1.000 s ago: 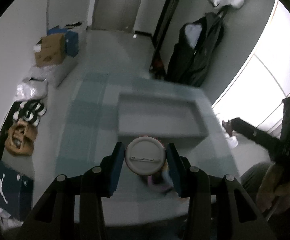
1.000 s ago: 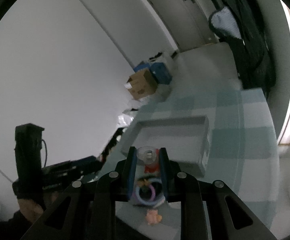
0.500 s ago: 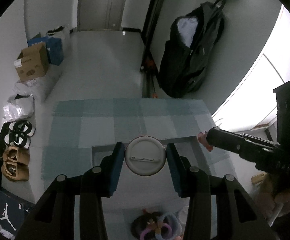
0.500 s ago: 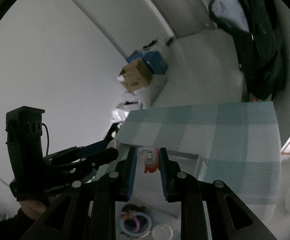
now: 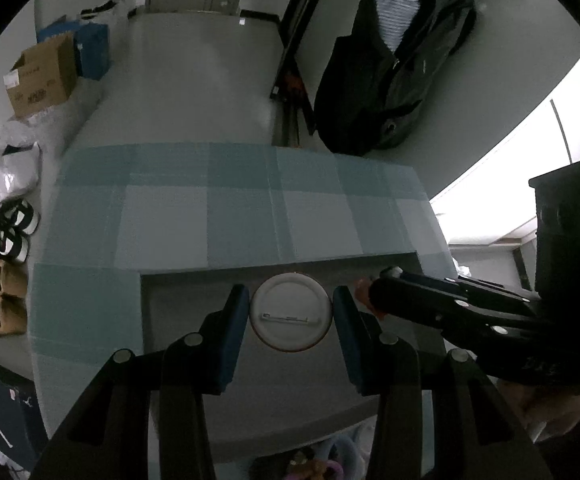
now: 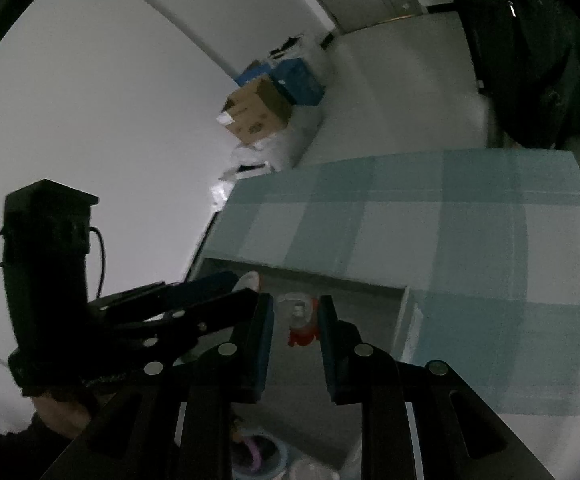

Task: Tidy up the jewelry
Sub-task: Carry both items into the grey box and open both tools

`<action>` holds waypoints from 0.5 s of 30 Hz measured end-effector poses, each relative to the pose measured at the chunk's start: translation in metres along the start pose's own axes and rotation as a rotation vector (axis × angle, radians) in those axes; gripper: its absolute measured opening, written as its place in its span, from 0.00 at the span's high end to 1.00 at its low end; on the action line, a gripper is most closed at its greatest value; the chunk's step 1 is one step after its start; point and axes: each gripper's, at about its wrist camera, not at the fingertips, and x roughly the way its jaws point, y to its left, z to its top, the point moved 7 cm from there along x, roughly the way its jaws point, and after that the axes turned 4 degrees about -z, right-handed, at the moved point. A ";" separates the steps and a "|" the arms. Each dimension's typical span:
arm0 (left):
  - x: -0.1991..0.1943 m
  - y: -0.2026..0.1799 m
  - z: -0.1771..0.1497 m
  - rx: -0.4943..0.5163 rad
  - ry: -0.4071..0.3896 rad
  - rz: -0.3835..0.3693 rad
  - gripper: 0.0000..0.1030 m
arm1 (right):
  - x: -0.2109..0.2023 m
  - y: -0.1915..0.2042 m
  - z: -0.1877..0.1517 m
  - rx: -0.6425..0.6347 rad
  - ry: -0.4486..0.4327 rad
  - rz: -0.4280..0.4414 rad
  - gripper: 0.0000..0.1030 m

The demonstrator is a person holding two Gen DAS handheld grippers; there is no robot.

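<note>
Left wrist view: the left gripper (image 5: 290,316) pinches a round white pin badge (image 5: 291,311) above the grey open box (image 5: 273,269); right gripper (image 6: 296,316) clamps a small red-and-clear trinket (image 6: 301,317).

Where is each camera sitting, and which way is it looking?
Left wrist view: sits on the left gripper, looking down along its fingers at the round pin badge they hold over the grey tray; the right gripper pokes in from the right.
Right wrist view: sits on the right gripper, looking down at the small red charm it holds; the left gripper and a hand show on the left.
Both share the tray and the checked cloth.
</note>
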 end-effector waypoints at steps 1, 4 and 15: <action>0.000 0.000 0.000 0.000 0.002 0.001 0.64 | 0.002 -0.002 0.000 0.012 0.006 0.003 0.80; 0.000 0.003 0.000 -0.007 0.008 0.000 0.64 | 0.006 -0.003 -0.002 0.027 0.019 0.000 0.80; 0.002 0.011 0.001 -0.076 0.024 -0.042 0.63 | 0.003 -0.002 -0.002 0.046 -0.004 -0.022 0.77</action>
